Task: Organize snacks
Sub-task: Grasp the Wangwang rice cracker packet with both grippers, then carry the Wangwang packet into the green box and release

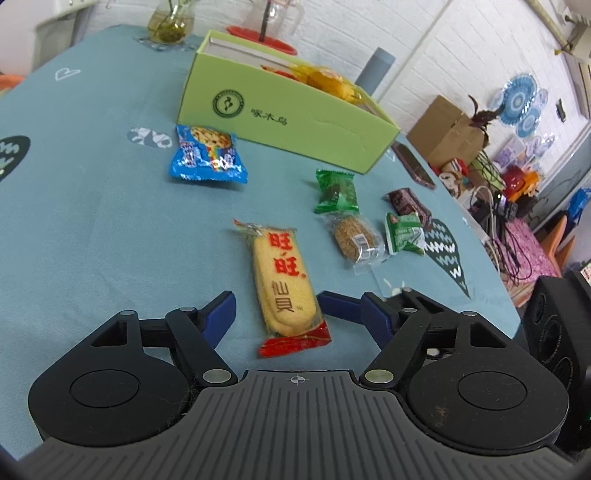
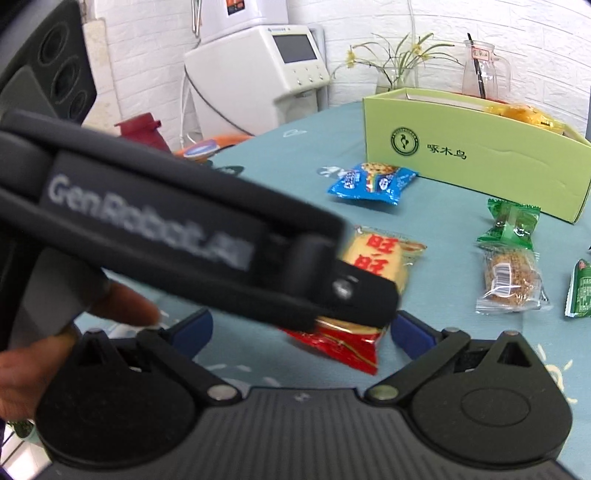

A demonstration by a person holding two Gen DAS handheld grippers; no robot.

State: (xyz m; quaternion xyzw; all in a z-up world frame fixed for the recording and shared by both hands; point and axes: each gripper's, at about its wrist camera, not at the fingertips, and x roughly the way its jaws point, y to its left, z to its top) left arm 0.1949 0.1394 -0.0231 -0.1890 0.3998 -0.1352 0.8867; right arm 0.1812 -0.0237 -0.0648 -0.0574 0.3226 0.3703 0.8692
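A yellow rice cracker pack (image 1: 282, 282) with red ends lies on the blue-green tablecloth (image 1: 92, 221), between the fingers of my open left gripper (image 1: 279, 308), not gripped. In the right wrist view the same pack (image 2: 373, 258) is partly hidden by the left gripper's body (image 2: 155, 221). My right gripper (image 2: 301, 332) is open and empty just behind it. A green box (image 1: 280, 110) at the back holds a yellow snack (image 1: 328, 79). A blue pack (image 1: 207, 155), a green pack (image 1: 336, 190), a clear-wrapped sesame cake (image 1: 352, 236), another green pack (image 1: 404, 232) and a brown pack (image 1: 408, 203) lie loose.
A phone (image 1: 412, 160) lies by the table's right edge. A glass vase (image 1: 171, 22) and a glass jar (image 1: 269, 18) stand behind the box. Cardboard boxes (image 1: 443, 129) and cables sit beyond the table. A white appliance (image 2: 258, 70) stands far left.
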